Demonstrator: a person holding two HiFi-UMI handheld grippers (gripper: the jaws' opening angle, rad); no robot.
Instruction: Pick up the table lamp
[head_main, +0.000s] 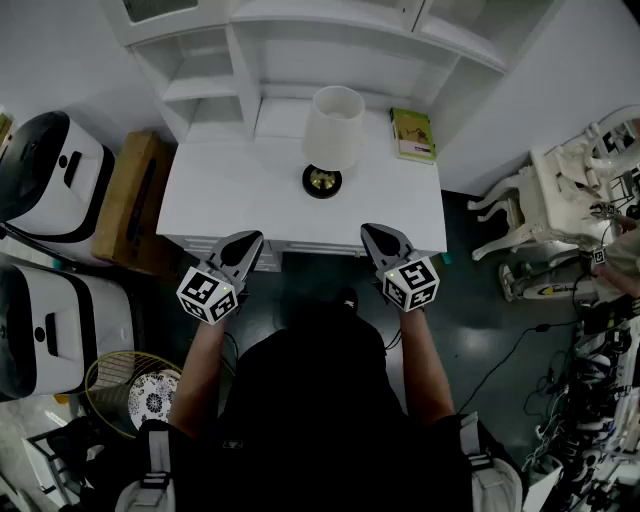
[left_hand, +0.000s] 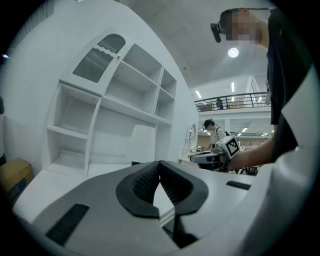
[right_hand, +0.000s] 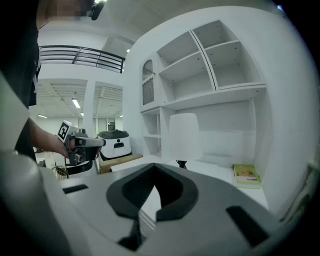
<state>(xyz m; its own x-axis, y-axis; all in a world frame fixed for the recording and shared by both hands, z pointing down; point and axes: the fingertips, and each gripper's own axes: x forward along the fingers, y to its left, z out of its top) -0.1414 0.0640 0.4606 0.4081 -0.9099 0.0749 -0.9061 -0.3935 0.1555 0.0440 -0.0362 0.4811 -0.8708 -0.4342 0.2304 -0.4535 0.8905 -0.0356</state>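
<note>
The table lamp, with a white shade (head_main: 333, 125) and a black and brass base (head_main: 322, 181), stands upright on the white desk (head_main: 230, 195) near its back middle. Both grippers hover at the desk's front edge, well short of the lamp. My left gripper (head_main: 252, 238) sits to the lamp's left and my right gripper (head_main: 372, 232) to its right. Each has its jaws shut with nothing between them. The left gripper view shows the shade (left_hand: 142, 142) just beyond the closed tips (left_hand: 160, 162). In the right gripper view the lamp (right_hand: 184, 136) stands past the closed tips (right_hand: 154, 166).
A green book (head_main: 412, 134) lies on the desk right of the lamp. A white shelf hutch (head_main: 300, 40) rises behind the desk. White and black machines (head_main: 55, 175), a cardboard box (head_main: 135, 195) and a wicker basket (head_main: 130, 390) stand at the left. A white chair (head_main: 540, 200) and cables are at the right.
</note>
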